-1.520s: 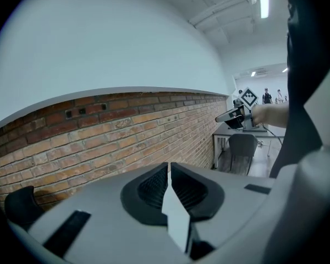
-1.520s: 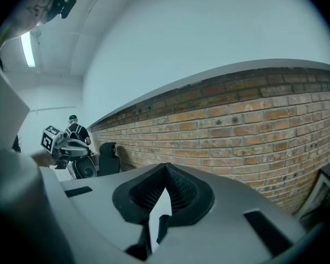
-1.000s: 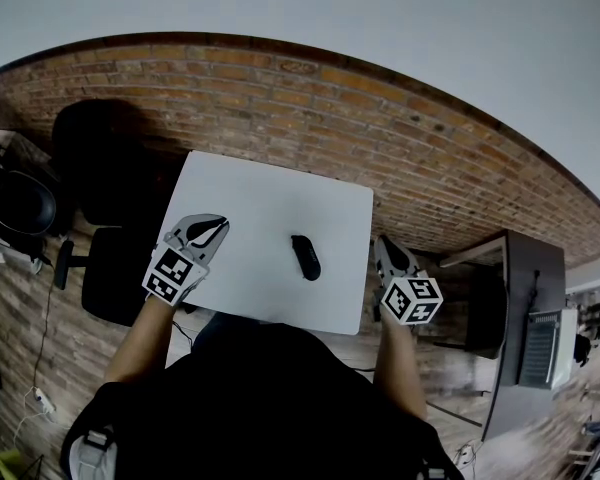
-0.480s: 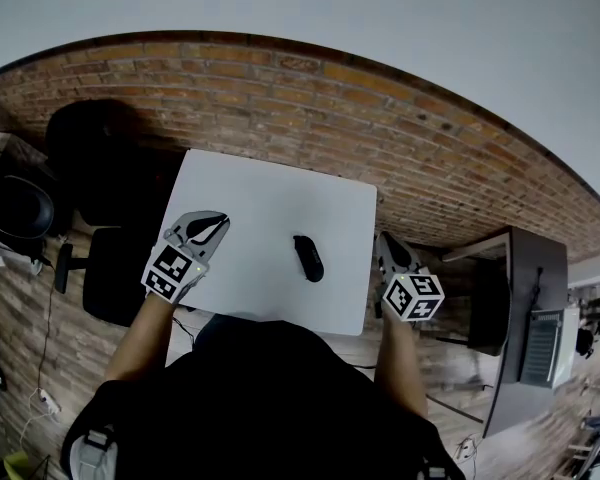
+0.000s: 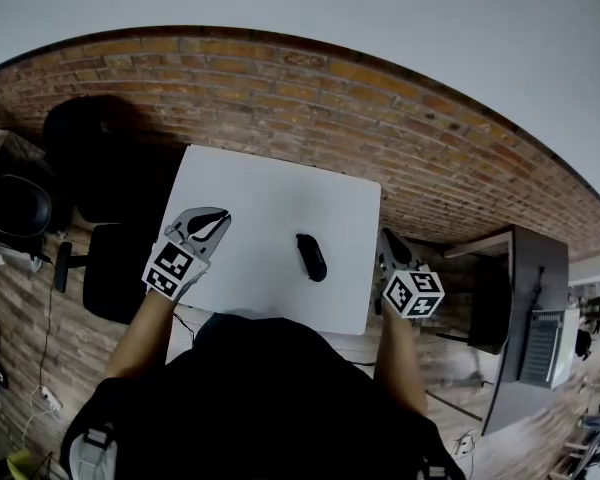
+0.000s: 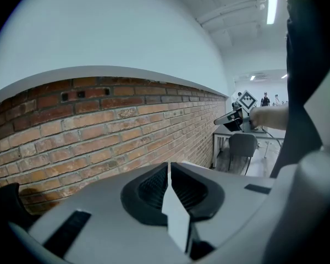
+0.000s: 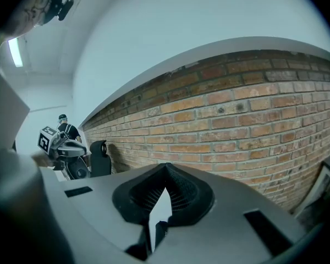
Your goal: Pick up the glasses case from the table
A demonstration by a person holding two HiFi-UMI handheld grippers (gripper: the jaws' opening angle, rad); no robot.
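Nearest the camera, the person's forearms reach out from the dark torso with very little difference from a second ago: both hands have only edged slightly along, and most of the small shift in the head view looks like the camera's own drift. The left claw (image 5: 218, 218) hangs over the near-left edge of the white table (image 5: 270, 193), its two halves pressed together with nothing between them, as its own view shows the ribbed pads meeting in a thin seam. The right claw (image 5: 388, 240) is just off the table's right edge, over the floor and not the tabletop, likewise pressed together and empty. Between the two, closer to the right one, the glasses case (image 5: 311, 257) lies flat on the table towards its near-right part, a dark oblong with its long side running away from the person, in the same spot as before and apart from both claws. Beyond the table stands the brick wall (image 5: 380, 98). For the task this means the reach is hardly under way: I judge that one claw, probably the right, has yet to spread, swing in over the tabletop and come down around the case before any lift.
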